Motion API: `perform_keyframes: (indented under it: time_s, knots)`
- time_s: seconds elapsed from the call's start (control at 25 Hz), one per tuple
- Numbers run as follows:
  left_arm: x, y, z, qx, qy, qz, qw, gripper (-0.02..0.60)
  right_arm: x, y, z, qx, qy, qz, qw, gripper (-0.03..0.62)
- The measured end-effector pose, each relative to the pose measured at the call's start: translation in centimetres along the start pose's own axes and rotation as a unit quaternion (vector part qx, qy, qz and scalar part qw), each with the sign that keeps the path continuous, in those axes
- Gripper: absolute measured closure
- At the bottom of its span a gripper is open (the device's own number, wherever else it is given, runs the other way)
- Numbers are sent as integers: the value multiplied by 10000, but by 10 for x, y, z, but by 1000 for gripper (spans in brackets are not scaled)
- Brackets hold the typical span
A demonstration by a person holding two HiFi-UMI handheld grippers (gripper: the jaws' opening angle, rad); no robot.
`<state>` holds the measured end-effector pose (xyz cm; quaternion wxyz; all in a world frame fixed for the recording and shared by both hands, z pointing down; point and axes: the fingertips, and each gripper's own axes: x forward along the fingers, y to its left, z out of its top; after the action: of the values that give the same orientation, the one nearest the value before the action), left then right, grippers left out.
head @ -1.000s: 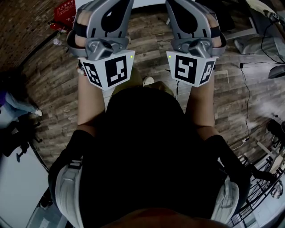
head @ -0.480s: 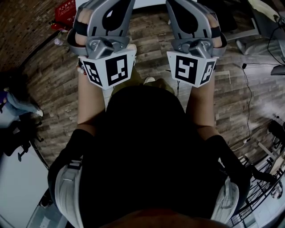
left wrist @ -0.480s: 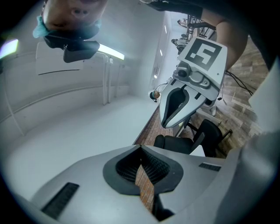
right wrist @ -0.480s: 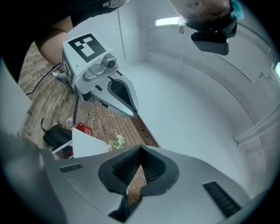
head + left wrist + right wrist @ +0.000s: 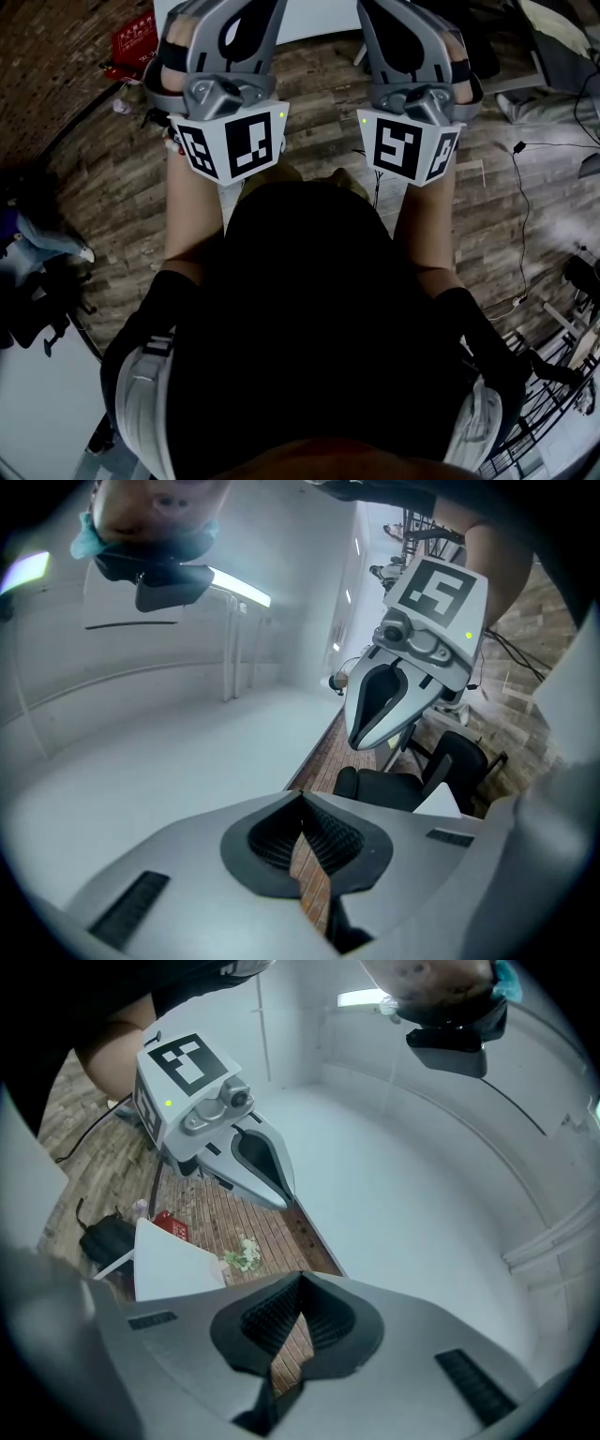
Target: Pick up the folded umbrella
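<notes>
No folded umbrella shows in any view. My left gripper (image 5: 223, 23) and right gripper (image 5: 412, 23) are held side by side in front of the person's dark torso, pointing roughly level toward a white surface (image 5: 314, 11). In the left gripper view, my left gripper (image 5: 302, 801) has its pads meeting at the tips with nothing between them, and the right gripper (image 5: 364, 735) hangs beside it. In the right gripper view, my right gripper (image 5: 300, 1281) is likewise shut and empty, with the left gripper (image 5: 279, 1196) alongside.
A wood-plank floor (image 5: 103, 187) lies below. A red box (image 5: 134, 39) sits at the far left and cables (image 5: 520, 206) trail at the right. A black chair (image 5: 422, 780) stands by the white surface's edge. A small white tabletop (image 5: 173, 1265) and a metal rack (image 5: 562, 375) stand nearby.
Both grippers have moved forward together with the person. More of the white surface shows at the top of the head view. The jaws stay shut.
</notes>
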<state>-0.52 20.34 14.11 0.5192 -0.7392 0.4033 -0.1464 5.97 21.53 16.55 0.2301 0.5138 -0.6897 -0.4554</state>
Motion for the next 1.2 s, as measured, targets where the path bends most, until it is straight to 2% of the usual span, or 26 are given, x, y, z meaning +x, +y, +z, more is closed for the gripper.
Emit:
perform_keyframes:
  time_s: [0.48,1.2]
  knots:
    - [59,1,-65,-144,103,-201,9996,569,76,7,-44,168,310,109,9993,566]
    - [147,8,-150,-286,-37,-526,9982,569,190,16,-88,236,625,298,9973,566]
